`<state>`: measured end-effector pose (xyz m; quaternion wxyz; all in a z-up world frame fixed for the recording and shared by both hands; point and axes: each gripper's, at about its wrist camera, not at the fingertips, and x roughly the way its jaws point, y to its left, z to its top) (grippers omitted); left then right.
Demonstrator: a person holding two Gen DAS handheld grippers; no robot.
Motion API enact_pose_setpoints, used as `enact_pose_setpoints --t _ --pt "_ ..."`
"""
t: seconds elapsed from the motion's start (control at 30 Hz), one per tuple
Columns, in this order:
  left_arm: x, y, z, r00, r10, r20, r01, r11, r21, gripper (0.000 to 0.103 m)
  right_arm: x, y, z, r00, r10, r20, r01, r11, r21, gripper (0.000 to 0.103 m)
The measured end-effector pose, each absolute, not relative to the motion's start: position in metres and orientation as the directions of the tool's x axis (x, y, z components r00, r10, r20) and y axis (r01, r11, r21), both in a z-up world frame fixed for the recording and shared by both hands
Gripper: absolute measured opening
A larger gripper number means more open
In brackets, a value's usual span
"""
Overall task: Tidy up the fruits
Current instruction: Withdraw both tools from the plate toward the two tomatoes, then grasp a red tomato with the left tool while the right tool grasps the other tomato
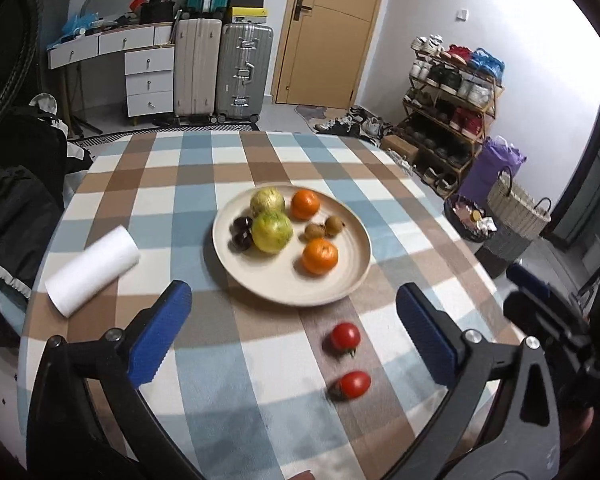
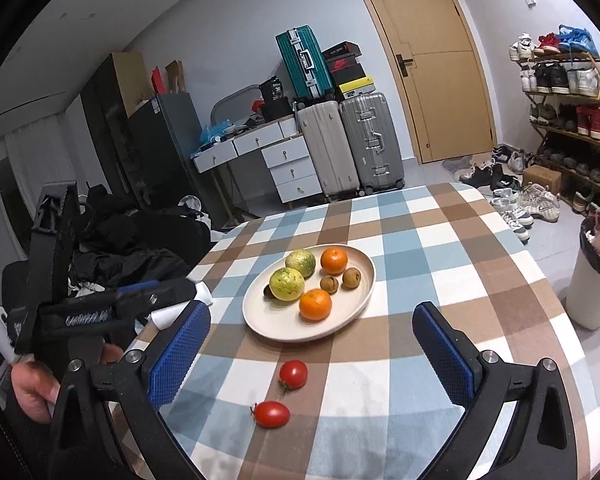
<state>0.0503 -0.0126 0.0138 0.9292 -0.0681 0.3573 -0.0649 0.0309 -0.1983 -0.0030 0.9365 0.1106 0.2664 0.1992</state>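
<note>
A cream plate (image 1: 352,280) (image 2: 260,320) sits mid-table holding two green-yellow fruits (image 1: 271,231) (image 2: 287,284), two oranges (image 1: 320,256) (image 2: 315,304), two small brown fruits (image 1: 315,231) (image 2: 329,284) and dark fruits (image 1: 242,232). Two red tomatoes lie on the checked cloth before the plate, one nearer the plate (image 1: 345,336) (image 2: 293,375) and one nearer me (image 1: 354,385) (image 2: 272,414). My left gripper (image 1: 292,340) is open and empty above the tomatoes. My right gripper (image 2: 312,356) is open and empty, also over the tomatoes.
A white paper roll (image 1: 92,276) lies left of the plate. The other gripper shows at the right edge of the left wrist view (image 1: 548,316) and at the left in the right wrist view (image 2: 100,304). A bin (image 2: 596,276) stands beside the table.
</note>
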Motion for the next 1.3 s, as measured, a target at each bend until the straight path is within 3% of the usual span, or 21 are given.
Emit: enact_pose_setpoints --t 0.47,0.8,0.93,1.0,1.07,1.2,1.3 --pt "0.040 -0.055 -0.067 0.597 -0.173 -0.783 0.154 0.983 -0.100 0.102 0.013 -0.209 -0.038 0.760 0.382 -0.526 -0.269 0.921 0.281 0.103" --pt "0.054 -0.062 -0.090 0.552 -0.210 -0.807 0.200 0.973 -0.116 0.102 0.019 -0.218 -0.063 0.721 0.384 -0.576 -0.233 0.918 0.321 0.103" --pt "0.056 -0.064 -0.090 0.536 -0.264 -0.802 0.227 0.960 -0.165 0.097 0.023 -0.218 -0.069 0.711 0.388 -0.586 -0.227 0.916 0.332 0.103" --pt "0.058 -0.067 -0.091 0.535 -0.269 -0.801 0.238 0.958 -0.162 0.091 0.024 -0.216 -0.072 0.706 0.391 -0.590 -0.229 0.915 0.333 0.103" --pt "0.060 -0.070 -0.093 0.521 -0.278 -0.807 0.252 0.953 -0.165 0.077 0.025 -0.214 -0.074 0.702 0.392 -0.594 -0.231 0.915 0.331 0.103" --pt "0.065 -0.074 -0.101 0.469 -0.322 -0.822 0.270 0.939 -0.214 0.066 0.028 -0.209 -0.077 0.693 0.400 -0.600 -0.240 0.912 0.332 0.103" --pt "0.064 -0.077 -0.102 0.464 -0.334 -0.821 0.286 0.933 -0.218 0.049 0.029 -0.209 -0.079 0.689 0.400 -0.605 -0.239 0.913 0.331 0.103"
